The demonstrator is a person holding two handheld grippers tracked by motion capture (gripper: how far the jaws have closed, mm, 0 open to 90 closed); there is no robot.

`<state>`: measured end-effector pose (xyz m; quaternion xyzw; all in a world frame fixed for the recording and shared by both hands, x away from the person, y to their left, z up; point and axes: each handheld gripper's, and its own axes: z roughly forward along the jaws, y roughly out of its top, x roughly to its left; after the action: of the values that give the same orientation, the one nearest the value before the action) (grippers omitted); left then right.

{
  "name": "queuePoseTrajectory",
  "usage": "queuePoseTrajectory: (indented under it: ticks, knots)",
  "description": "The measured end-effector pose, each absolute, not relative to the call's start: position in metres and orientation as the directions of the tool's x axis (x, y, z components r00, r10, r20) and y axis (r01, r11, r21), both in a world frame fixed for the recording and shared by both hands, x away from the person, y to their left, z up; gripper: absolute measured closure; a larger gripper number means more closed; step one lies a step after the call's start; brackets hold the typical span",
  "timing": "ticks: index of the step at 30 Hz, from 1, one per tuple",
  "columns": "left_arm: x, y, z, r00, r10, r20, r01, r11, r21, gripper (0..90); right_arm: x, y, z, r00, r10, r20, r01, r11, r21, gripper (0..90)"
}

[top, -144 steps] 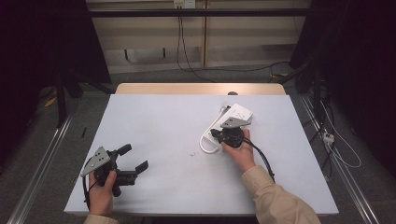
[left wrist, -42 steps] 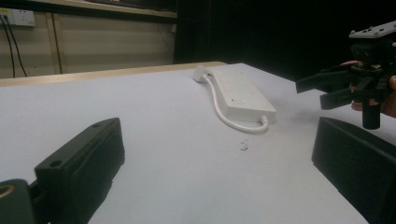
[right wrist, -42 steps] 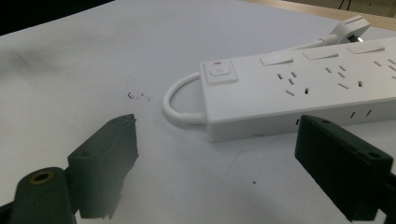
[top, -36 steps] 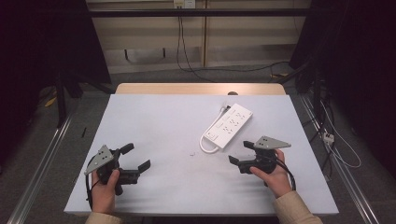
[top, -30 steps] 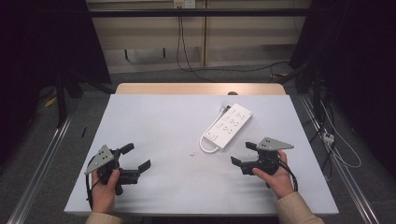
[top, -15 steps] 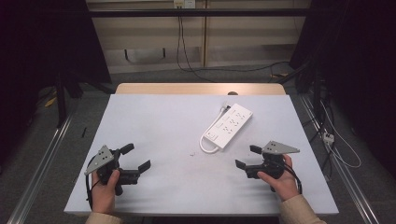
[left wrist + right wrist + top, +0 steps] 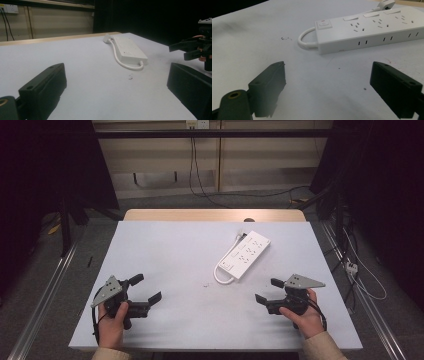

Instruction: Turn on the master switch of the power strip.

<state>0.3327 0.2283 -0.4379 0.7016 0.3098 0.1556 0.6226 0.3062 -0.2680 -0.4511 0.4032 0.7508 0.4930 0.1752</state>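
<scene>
**Both tools wide open, power strip lies free**

The white power strip (image 7: pixel 244 255) lies flat on the counter (image 7: pixel 165 250), right of centre and toward the far edge, its cord looped at the near end. The right tool (image 7: pixel 270 291) sits near the front right corner, jaws spread and empty, well apart from the strip. The left tool (image 7: pixel 146 288) rests near the front left corner, jaws likewise parted, gripping nothing. A small dark speck (image 7: pixel 206 283) marks the counter between them.

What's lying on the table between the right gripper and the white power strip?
Bare white tabletop; the right gripper view shows nothing between the right gripper and the white power strip.
</scene>
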Motion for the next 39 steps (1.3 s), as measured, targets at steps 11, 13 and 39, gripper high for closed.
queuePoseTrajectory:
  ticks: [11,13,39]
  knots:
    - [0.333,0.228,-0.438,0.759,0.630,-0.166,0.242,-0.037,0.969,2.1,0.300,-0.272,-0.450,-0.614,0.779,0.131,0.428,0.188,0.884,13.2]
    - [0.333,0.228,-0.438,0.759,0.630,-0.166,0.243,-0.037,0.969,2.1,0.299,-0.273,-0.450,-0.612,0.779,0.134,0.429,0.185,0.884,13.1]
    - [0.333,0.226,-0.440,0.760,0.630,-0.161,0.249,-0.054,0.967,2.1,0.283,-0.296,-0.452,-0.591,0.794,0.139,0.433,0.168,0.886,13.1]
